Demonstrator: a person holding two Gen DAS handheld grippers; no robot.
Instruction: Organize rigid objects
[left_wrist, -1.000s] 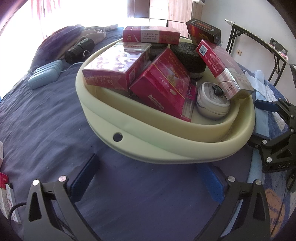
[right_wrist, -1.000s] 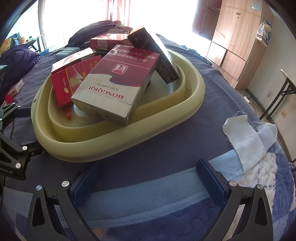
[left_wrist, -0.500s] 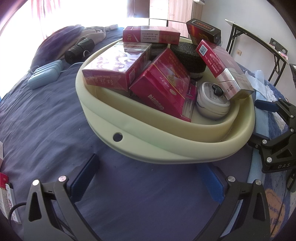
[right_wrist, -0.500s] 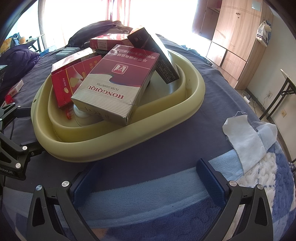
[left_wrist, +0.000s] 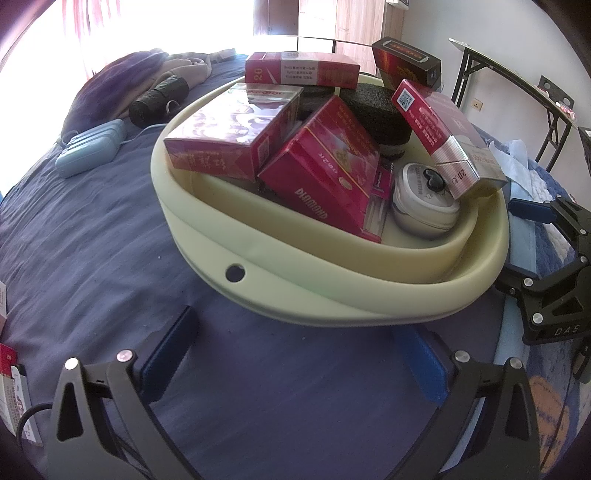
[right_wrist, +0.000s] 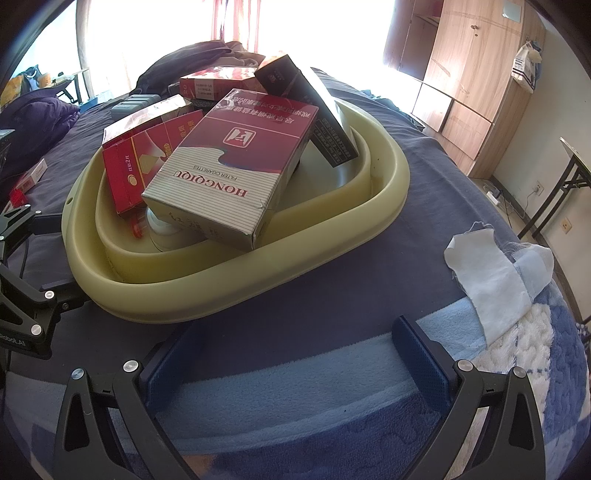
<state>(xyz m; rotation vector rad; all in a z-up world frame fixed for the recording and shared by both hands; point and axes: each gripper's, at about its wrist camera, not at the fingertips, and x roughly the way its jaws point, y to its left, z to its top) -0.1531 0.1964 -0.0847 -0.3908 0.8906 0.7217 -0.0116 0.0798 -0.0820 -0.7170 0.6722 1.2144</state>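
Nothing has shifted since a second ago: both grippers sit where they were, and the pile in the basin is unchanged; I am holding the rig over a bed (left_wrist: 92, 236) with a dark blue sheet, and the pale green basin (left_wrist: 332, 291) rests on it, heaped with rigid things. My left gripper (left_wrist: 295, 354) hovers low before the basin's near rim, jaws spread wide with nothing between them; my right gripper (right_wrist: 291, 354) does the same on its side (over the light blue towel (right_wrist: 295, 373) at the bed's edge), jaws parted and empty. Each gripper shows at the margin of the other's view, close by the basin's rim.

Inside the basin, from the left wrist view: a red carton marked DIAMOND (left_wrist: 325, 177) leans on its edge in the middle; a glossy red carton (left_wrist: 232, 136) lies beside it toward the far left; a long red pack marked 20 (left_wrist: 303, 70) sits across the back; a black round foam block (left_wrist: 376, 110) stands behind; a white round case (left_wrist: 424, 203) lies on the basin floor at the right, under a red-and-silver carton (left_wrist: 447, 140) that tilts over the rim. The right wrist view shows that same carton, marked HONGQIQU (right_wrist: 236, 166), lying topmost, with a black box (right_wrist: 314, 110) tilted behind it.

Outside the basin, a light blue case (left_wrist: 88, 151) and a black roll (left_wrist: 159, 96) lie on the sheet at the far left; a white cloth (right_wrist: 487, 273) lies on the towel.
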